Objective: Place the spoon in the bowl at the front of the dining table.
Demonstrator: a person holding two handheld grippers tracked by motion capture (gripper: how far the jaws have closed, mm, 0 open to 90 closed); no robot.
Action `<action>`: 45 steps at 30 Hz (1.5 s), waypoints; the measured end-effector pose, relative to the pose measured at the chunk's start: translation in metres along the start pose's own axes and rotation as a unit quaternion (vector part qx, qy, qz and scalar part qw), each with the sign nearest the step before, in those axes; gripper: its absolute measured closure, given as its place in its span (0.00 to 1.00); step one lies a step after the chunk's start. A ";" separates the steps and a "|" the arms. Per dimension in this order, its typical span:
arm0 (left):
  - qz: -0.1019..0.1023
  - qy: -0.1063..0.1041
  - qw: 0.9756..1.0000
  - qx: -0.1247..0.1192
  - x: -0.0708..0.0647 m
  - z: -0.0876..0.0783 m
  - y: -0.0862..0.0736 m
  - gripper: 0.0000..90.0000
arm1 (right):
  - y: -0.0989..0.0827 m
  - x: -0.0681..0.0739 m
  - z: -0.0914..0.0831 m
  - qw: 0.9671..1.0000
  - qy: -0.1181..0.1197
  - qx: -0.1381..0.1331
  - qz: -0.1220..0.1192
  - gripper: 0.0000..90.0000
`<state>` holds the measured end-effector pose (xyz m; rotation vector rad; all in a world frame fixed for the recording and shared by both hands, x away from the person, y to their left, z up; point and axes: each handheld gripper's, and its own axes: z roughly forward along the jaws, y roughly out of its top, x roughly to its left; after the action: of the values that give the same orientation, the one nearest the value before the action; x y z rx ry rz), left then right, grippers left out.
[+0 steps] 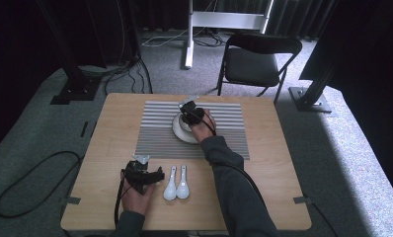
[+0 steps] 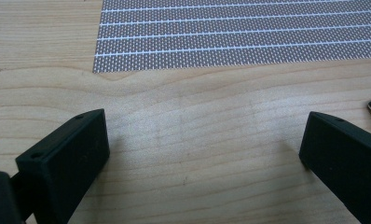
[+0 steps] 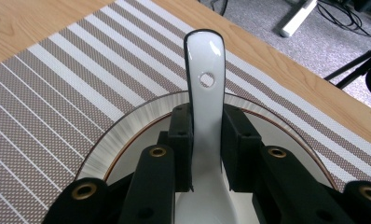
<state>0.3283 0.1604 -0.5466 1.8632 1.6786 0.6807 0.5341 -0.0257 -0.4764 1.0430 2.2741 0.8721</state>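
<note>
High view: grey carpet with a looping cable [image 1: 31, 182] lies left of the wooden tabletop [image 1: 263, 197]. Near left, the left gripper [image 1: 146, 174] rests spread wide, holding nothing, beside two white spoons [image 1: 176, 183]. Farther right, on the striped placemat [image 1: 155, 133], the right gripper [image 1: 188, 114] is clamped on a white spoon [image 3: 203, 93] over the bowl [image 1: 180, 132]. A folding chair [image 1: 256, 61] stands beyond.

Right tongs [image 3: 207, 149] clamped tight, arm stretched forward, left tongs [image 2: 202, 154] spread wide, held low near the body
</note>
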 end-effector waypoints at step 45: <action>0.002 0.000 1.000 0.001 0.000 0.000 0.000 0.02 | -0.022 -0.024 0.004 0.995 0.026 0.007 0.100 0.66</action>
<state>0.3283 0.1607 -0.5465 1.8674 1.6769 0.6815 0.5401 -0.0541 -0.4904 1.2868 2.2477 0.9737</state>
